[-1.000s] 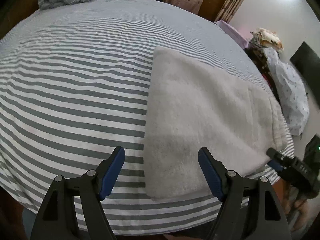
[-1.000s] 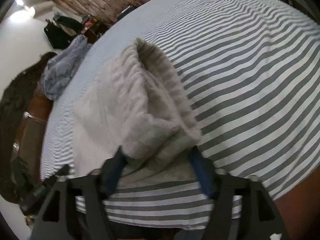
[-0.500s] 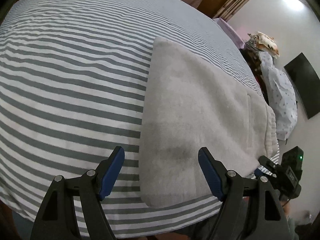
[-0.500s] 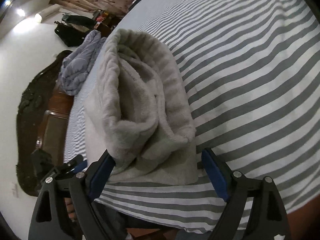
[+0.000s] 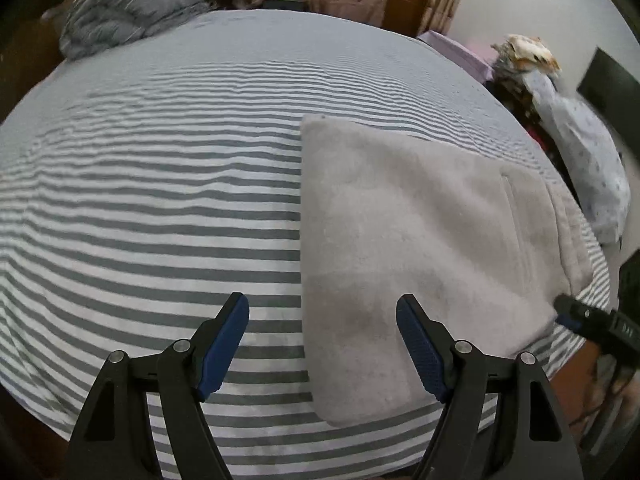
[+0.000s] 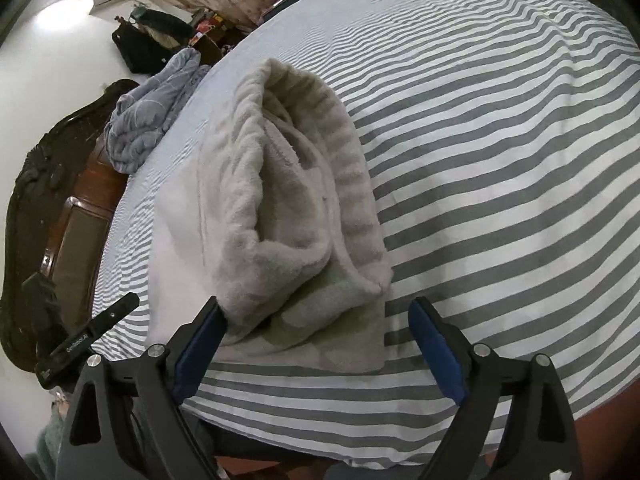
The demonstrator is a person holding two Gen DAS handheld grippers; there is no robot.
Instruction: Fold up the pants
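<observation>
The pale grey fleece pants (image 5: pixel 420 240) lie folded flat on the striped bed, its near end under my left gripper (image 5: pixel 322 340), which is open and empty just above the fold's left edge. In the right wrist view the pants' waistband end (image 6: pixel 296 200) gapes open toward me on the bed. My right gripper (image 6: pixel 316 340) is open, its jaws on either side of that near end, not gripping it. The right gripper's tip shows in the left wrist view (image 5: pixel 588 320), and the left gripper in the right wrist view (image 6: pixel 92 332).
The grey-and-white striped bedsheet (image 5: pixel 160 200) covers the bed. A bundled blue-grey quilt (image 5: pixel 128 8) lies at the far end by the dark wooden headboard (image 6: pixel 48 208). A dotted cloth pile (image 5: pixel 588 160) and a dark screen (image 5: pixel 612 84) stand beyond the bed's right side.
My right gripper has opened and let go of the pants' waist end, which now rests on the bed. My left gripper has drawn back slightly, still open.
</observation>
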